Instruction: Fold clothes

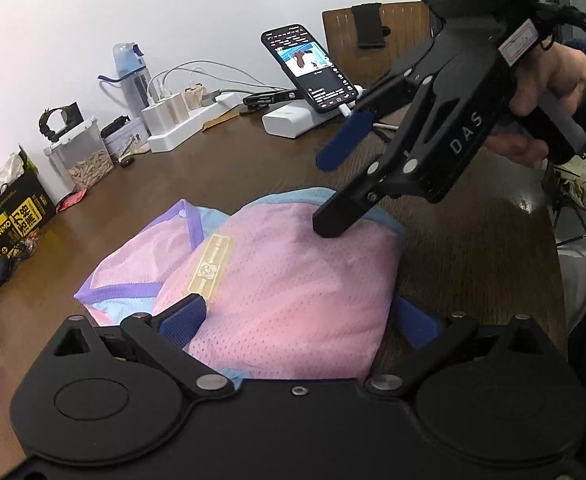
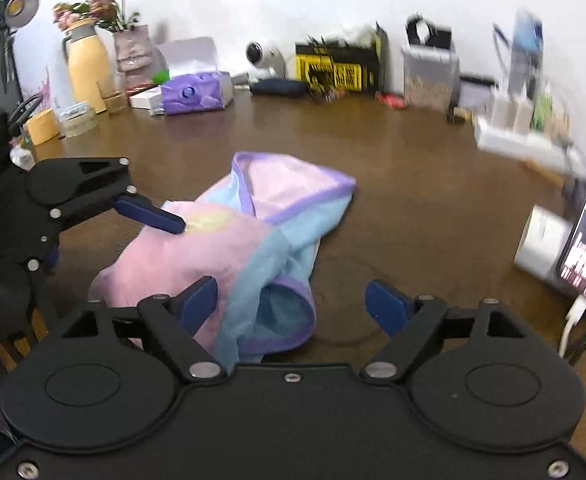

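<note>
A pink mesh garment [image 1: 293, 280] with light blue panels and purple trim lies bundled on the brown wooden table [image 1: 221, 176]. It also shows in the right wrist view [image 2: 213, 252]. My left gripper [image 1: 297, 320] is open, its blue pads on either side of the garment's near edge. My right gripper [image 1: 331, 196] is open above the far side of the garment, its lower finger touching the pink cloth. In the right wrist view my right gripper [image 2: 291, 304] is open over the blue and purple end, and my left gripper shows at the left with one finger [image 2: 153, 214] on the cloth.
Along the wall stand a phone on a stand [image 1: 309, 68], a power strip with chargers [image 1: 189, 116], a water bottle [image 1: 133, 76], a plastic container [image 1: 81, 152] and a yellow box [image 1: 9, 216]. A tissue box [image 2: 197, 92], a yellow jug [image 2: 87, 68] and tape rolls [image 2: 43, 126] stand at the far left.
</note>
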